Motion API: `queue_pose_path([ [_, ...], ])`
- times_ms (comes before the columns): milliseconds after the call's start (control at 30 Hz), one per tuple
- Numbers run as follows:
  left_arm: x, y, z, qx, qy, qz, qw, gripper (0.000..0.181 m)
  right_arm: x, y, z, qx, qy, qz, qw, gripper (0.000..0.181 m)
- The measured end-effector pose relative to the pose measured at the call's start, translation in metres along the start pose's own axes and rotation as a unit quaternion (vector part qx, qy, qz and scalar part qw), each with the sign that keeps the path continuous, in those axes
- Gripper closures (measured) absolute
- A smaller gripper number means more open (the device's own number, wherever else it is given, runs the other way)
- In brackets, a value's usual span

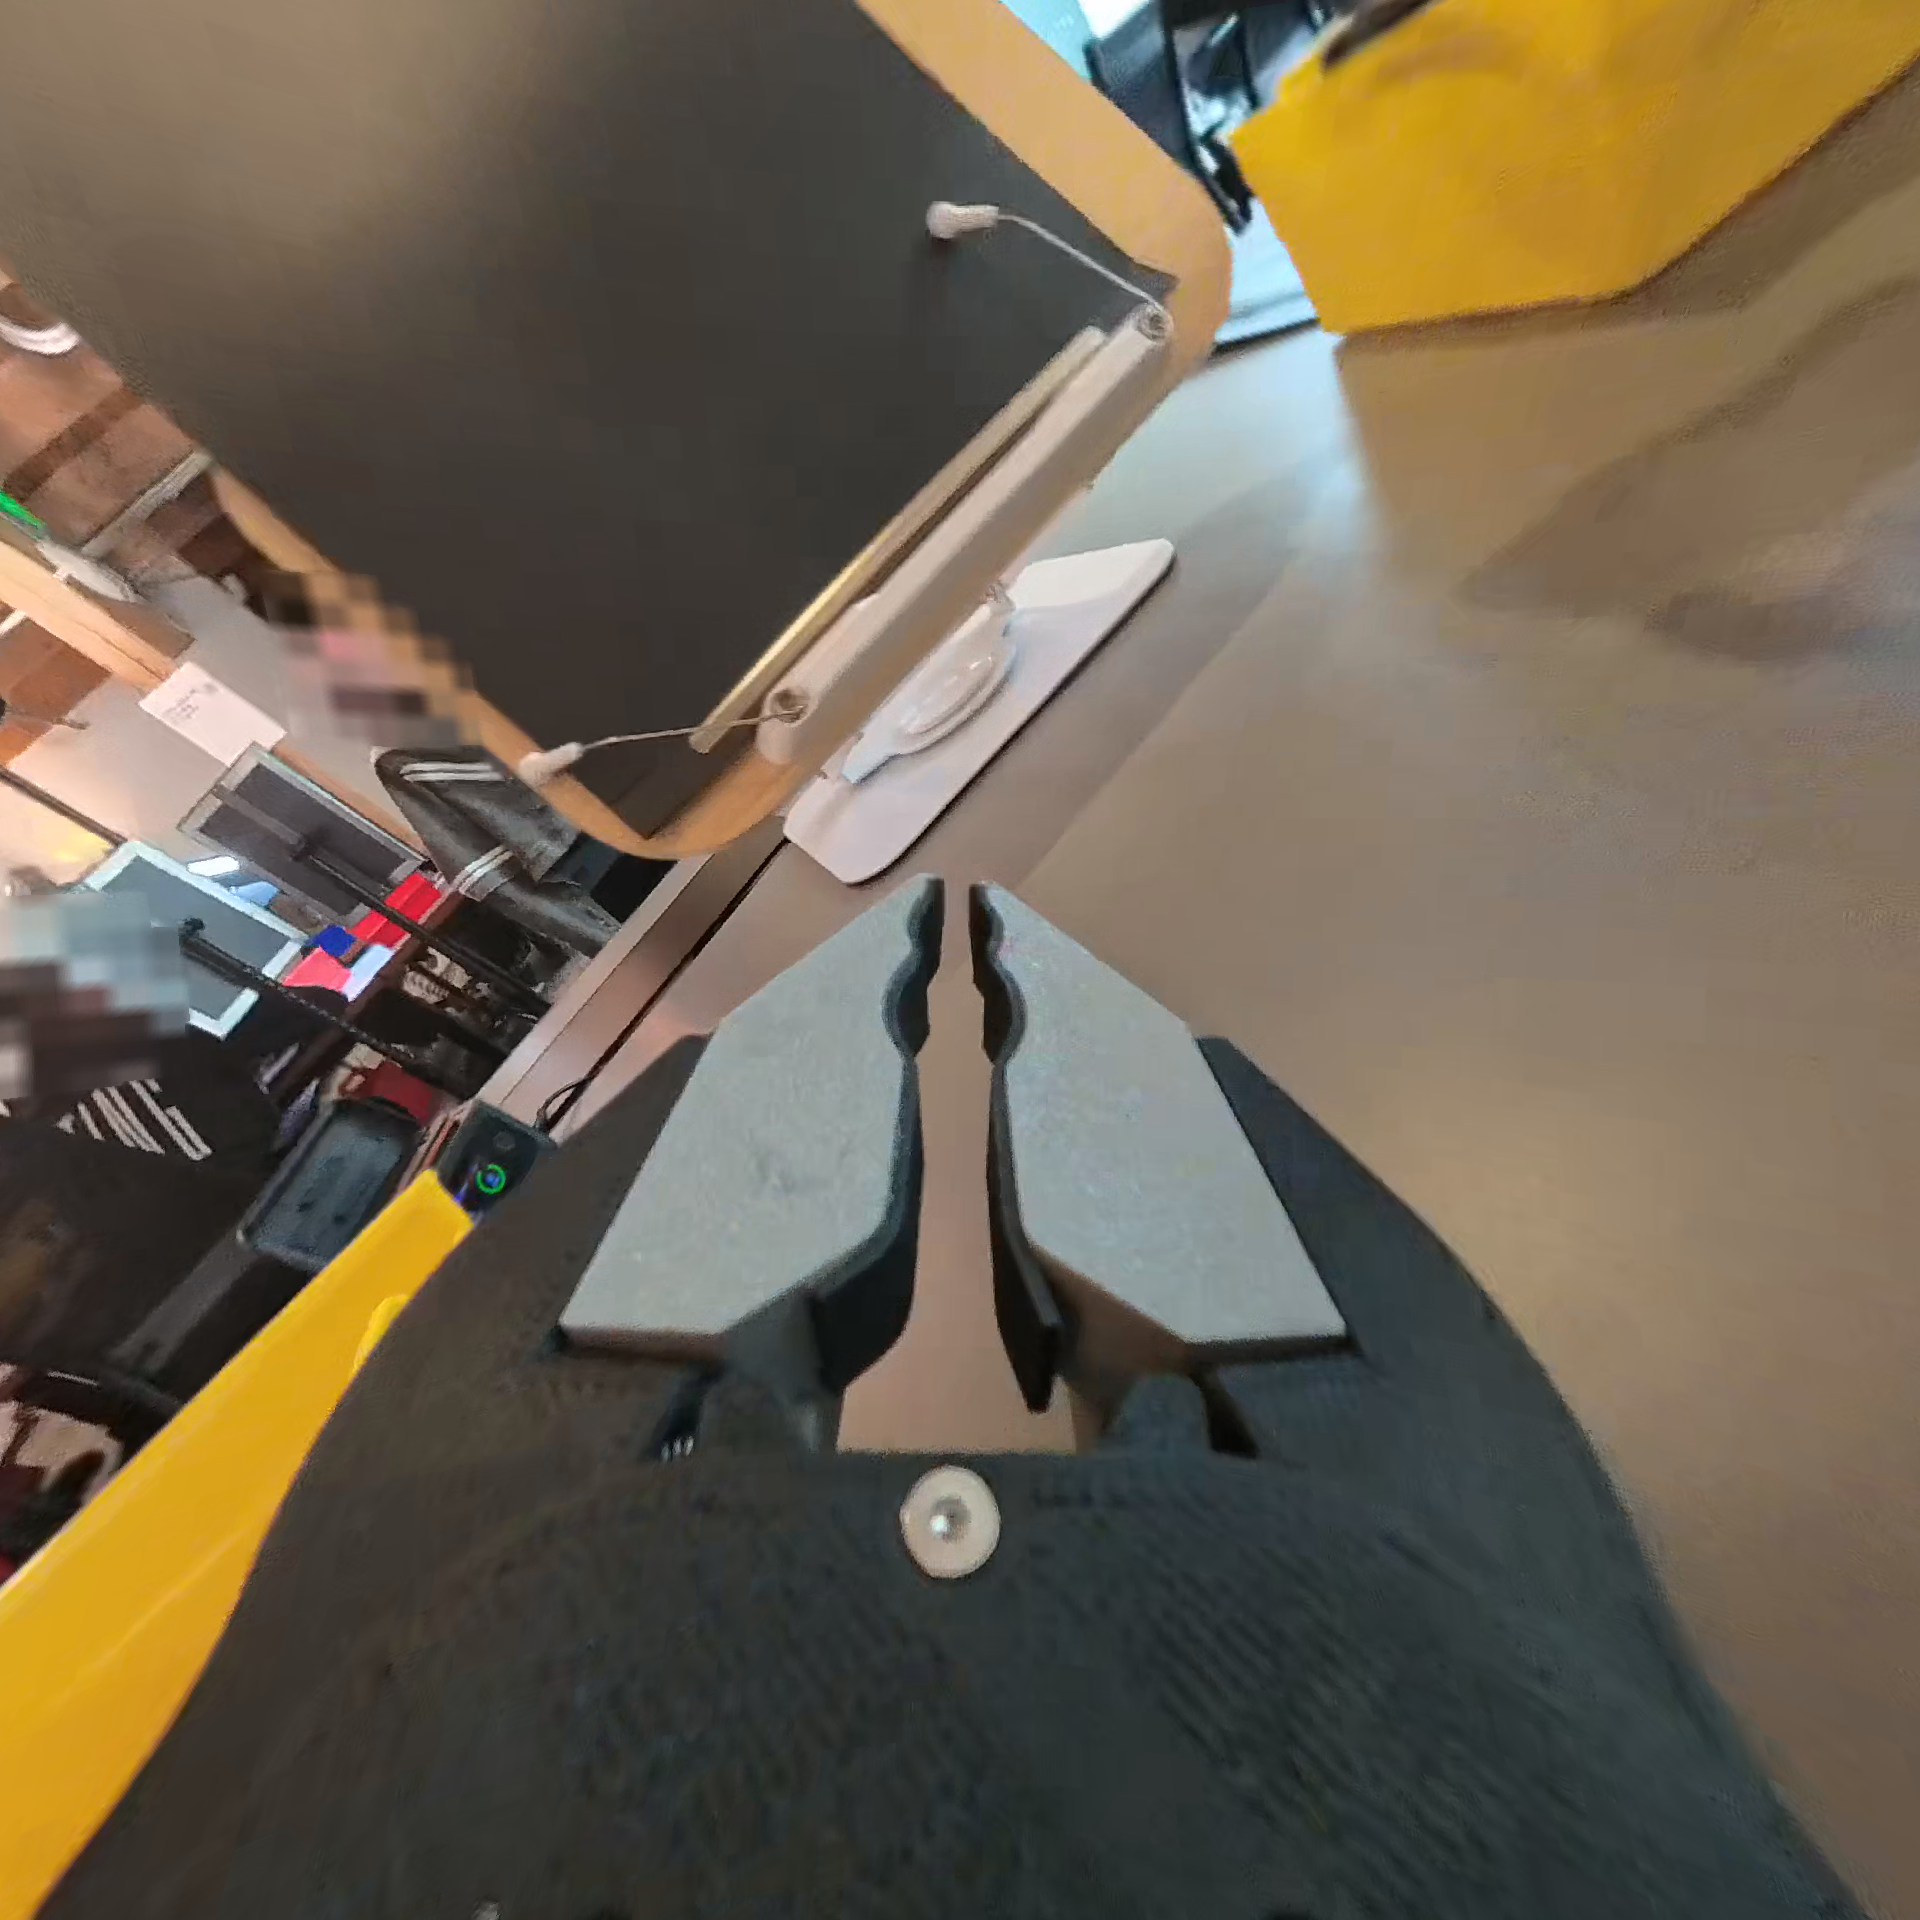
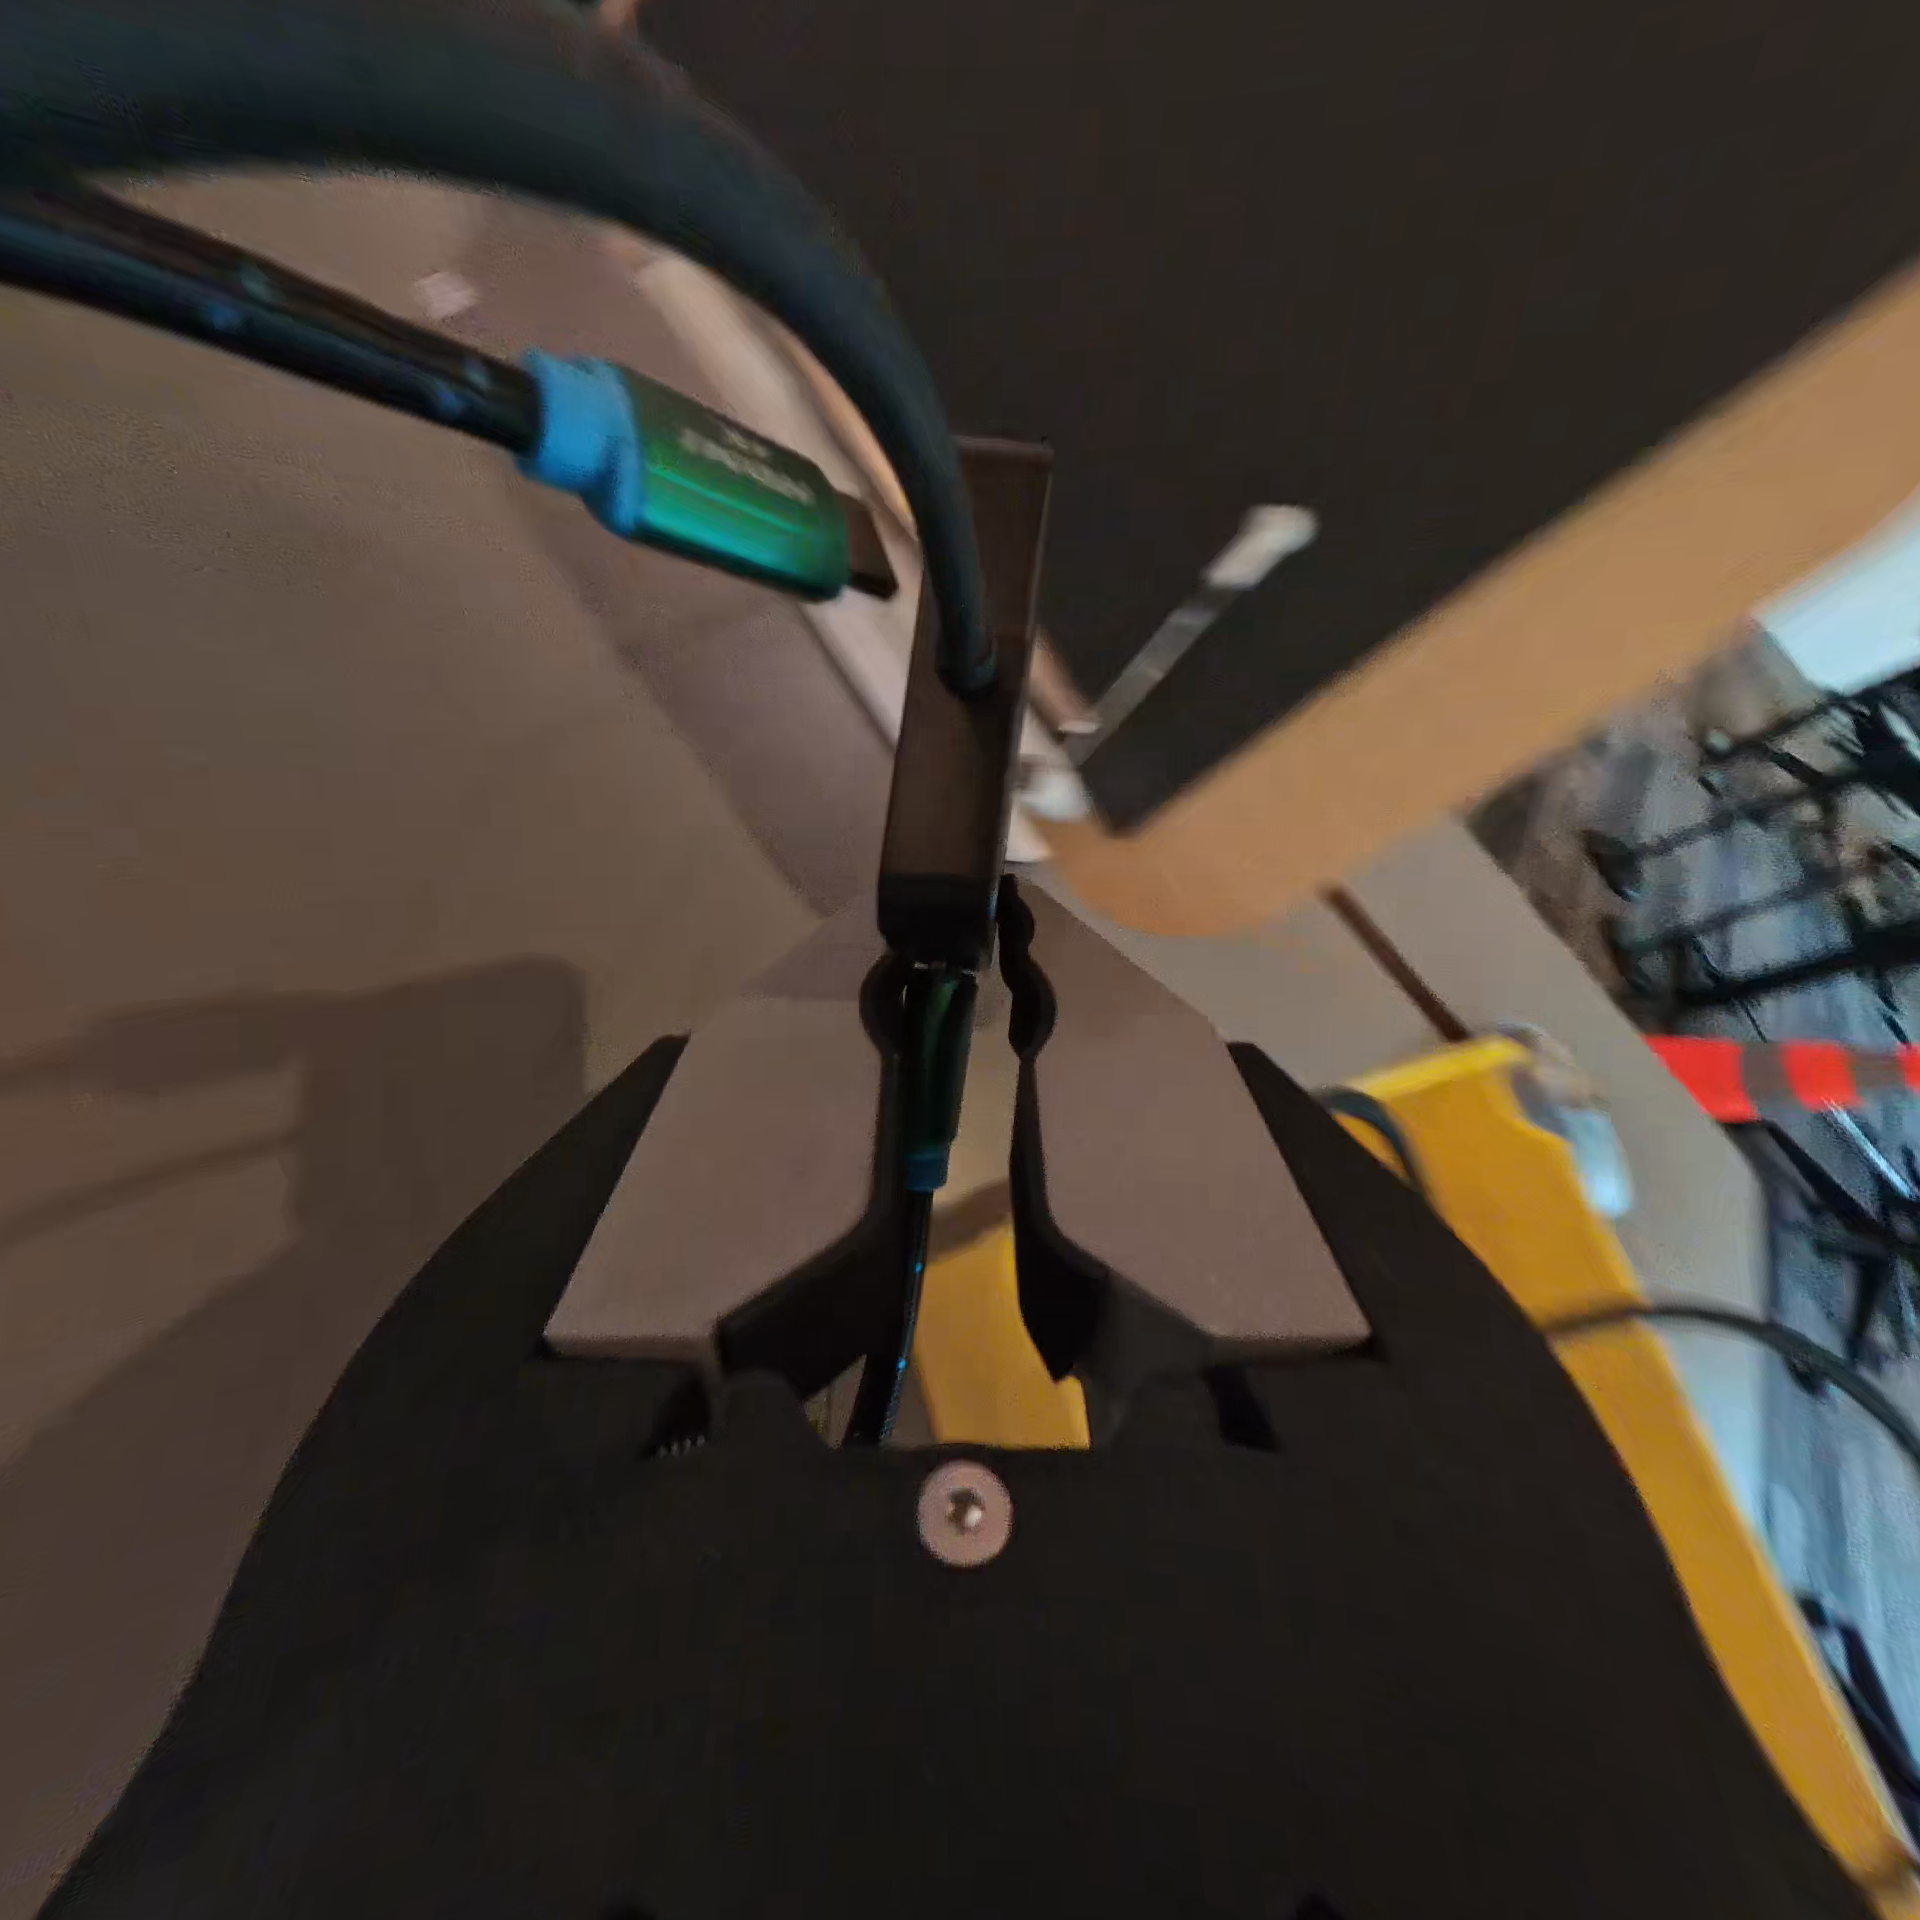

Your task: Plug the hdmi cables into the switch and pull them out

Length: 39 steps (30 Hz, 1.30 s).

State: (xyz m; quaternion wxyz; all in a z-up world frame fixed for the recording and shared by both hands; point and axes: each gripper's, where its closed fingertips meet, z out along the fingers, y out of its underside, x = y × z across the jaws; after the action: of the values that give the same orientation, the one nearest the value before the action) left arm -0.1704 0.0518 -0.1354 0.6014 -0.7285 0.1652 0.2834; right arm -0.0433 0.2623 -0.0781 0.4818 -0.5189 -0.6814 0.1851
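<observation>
In the right wrist view my right gripper (image 2: 945, 935) is shut on a green HDMI plug (image 2: 938, 1049) with a blue collar. The plug sits in the near end of the dark switch (image 2: 961, 748), which stands edge-on just past my fingertips. The plug's thin cable (image 2: 894, 1320) runs back between the fingers. A thick black cable (image 2: 727, 197) enters the switch's left side. A second green HDMI plug (image 2: 717, 488) hangs loose to the left of the switch, its tip close to it. In the left wrist view my left gripper (image 1: 957, 902) is nearly shut and empty above the table (image 1: 1455, 935).
A dark board with a wooden frame (image 1: 520, 364) stands on a white base (image 1: 997, 707) ahead of the left gripper. A yellow box (image 1: 1538, 156) stands at the far right. A yellow gripper handle (image 2: 1507, 1247) shows beside the right gripper. People and shelves show beyond the table's left edge. Tip to tip, the grippers are about 25 centimetres apart.
</observation>
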Motion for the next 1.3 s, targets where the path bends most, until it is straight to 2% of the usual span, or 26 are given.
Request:
queue_pose_path([
  [100,0.016,-0.002,0.004,-0.007,0.019,0.038,0.999,0.18,0.077,-0.008,-0.044,-0.004,0.071,0.027,0.997,0.168],
  [167,0.023,-0.004,0.005,-0.007,0.023,0.058,0.998,0.181,0.117,-0.007,-0.066,-0.031,0.092,0.037,0.995,0.168],
  [233,0.022,-0.006,0.006,-0.003,0.015,0.062,0.998,0.181,0.142,0.002,-0.076,-0.074,0.083,0.047,0.993,0.168],
  [300,0.017,-0.005,0.005,-0.007,0.005,0.058,0.998,0.181,0.155,0.028,-0.073,-0.16,0.064,0.062,0.983,0.168],
  [400,0.006,-0.004,0.003,-0.011,-0.019,0.043,0.999,0.181,0.153,0.079,-0.055,-0.298,0.029,0.053,0.953,0.167],
  [467,0.001,-0.004,0.001,-0.012,-0.032,0.025,0.999,0.181,0.155,0.111,-0.04,-0.363,0.038,0.048,0.93,0.167],
  [600,0.01,0.0,-0.002,-0.024,-0.025,0.038,0.999,0.181,0.132,0.146,-0.015,-0.43,-0.035,0.102,0.896,0.164],
  [667,0.016,-0.002,-0.003,-0.025,-0.021,0.056,0.998,0.181,0.131,0.147,-0.014,-0.449,-0.045,0.123,0.884,0.157],
  [800,0.019,-0.004,-0.002,-0.022,-0.013,0.053,0.998,0.181,0.132,0.138,-0.024,-0.454,-0.048,0.118,0.882,0.141],
  [867,0.016,-0.002,-0.003,-0.028,-0.017,0.044,0.999,0.181,0.136,0.132,-0.032,-0.445,-0.044,0.116,0.887,0.148],
  [967,0.015,-0.001,-0.003,-0.03,-0.016,0.038,0.999,0.181,0.14,0.134,-0.044,-0.447,-0.033,0.129,0.884,0.149],
  [1067,0.019,-0.001,-0.002,-0.031,-0.01,0.05,0.998,0.181,0.131,0.139,-0.039,-0.427,-0.049,0.15,0.89,0.161],
  [1167,0.023,-0.001,-0.002,-0.031,-0.003,0.061,0.998,0.181,0.123,0.151,-0.03,-0.424,-0.051,0.142,0.893,0.161],
  [1233,0.023,-0.001,-0.003,-0.031,-0.005,0.061,0.998,0.181,0.121,0.153,-0.027,-0.432,-0.049,0.121,0.892,0.161],
  [1300,0.023,-0.002,-0.003,-0.03,-0.004,0.058,0.998,0.181,0.119,0.155,-0.027,-0.458,-0.046,0.062,0.886,0.161],
])
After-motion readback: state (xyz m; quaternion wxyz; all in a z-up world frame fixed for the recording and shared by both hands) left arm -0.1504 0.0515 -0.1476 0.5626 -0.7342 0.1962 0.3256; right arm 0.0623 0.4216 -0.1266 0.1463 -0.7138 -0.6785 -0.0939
